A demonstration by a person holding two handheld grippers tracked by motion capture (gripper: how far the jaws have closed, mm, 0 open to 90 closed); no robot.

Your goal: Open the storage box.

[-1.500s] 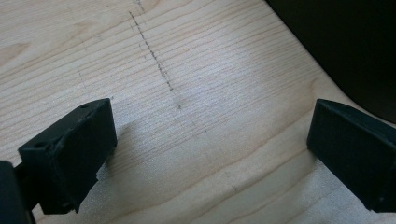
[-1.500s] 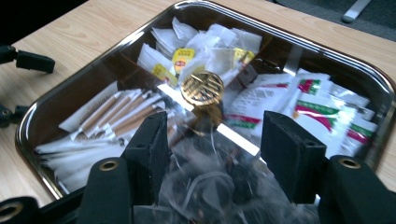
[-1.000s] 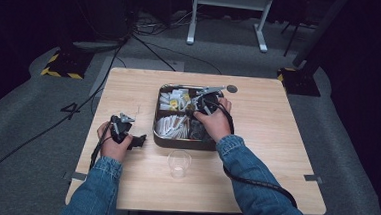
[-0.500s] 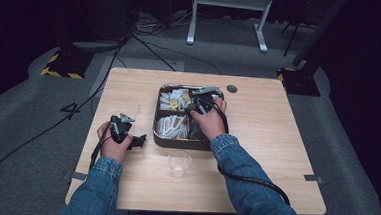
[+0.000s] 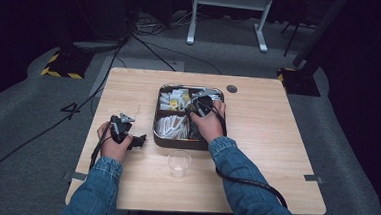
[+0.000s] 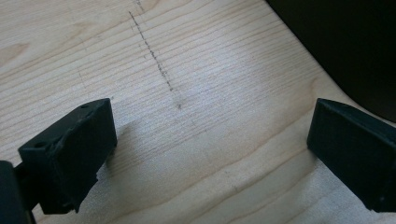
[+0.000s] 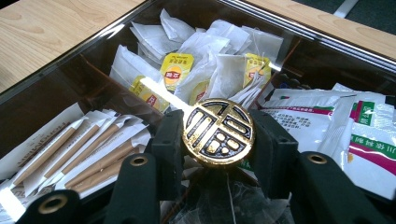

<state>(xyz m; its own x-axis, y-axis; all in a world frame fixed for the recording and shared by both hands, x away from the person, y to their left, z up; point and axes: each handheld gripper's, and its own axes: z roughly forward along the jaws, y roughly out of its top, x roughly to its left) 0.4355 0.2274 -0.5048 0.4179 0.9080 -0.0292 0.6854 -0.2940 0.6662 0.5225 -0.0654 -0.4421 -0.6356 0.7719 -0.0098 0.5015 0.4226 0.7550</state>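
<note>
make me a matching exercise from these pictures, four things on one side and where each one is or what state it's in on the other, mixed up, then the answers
Things:
1. gold knob
2. clear cup
3. left claw
4. yellow-tagged tea bags

Places or states:
A. open over bare table wood
B. in a far compartment of the metal tray
C. between the jaws of the right claw
D. standing on the table, on the person's side of the tray

Pairs: 1-C, 2-D, 3-A, 4-B

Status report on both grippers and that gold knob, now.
Left gripper open, idle over bare table. Right gripper just closed on gold knob in tea-bag tray. Nothing blocking.
</note>
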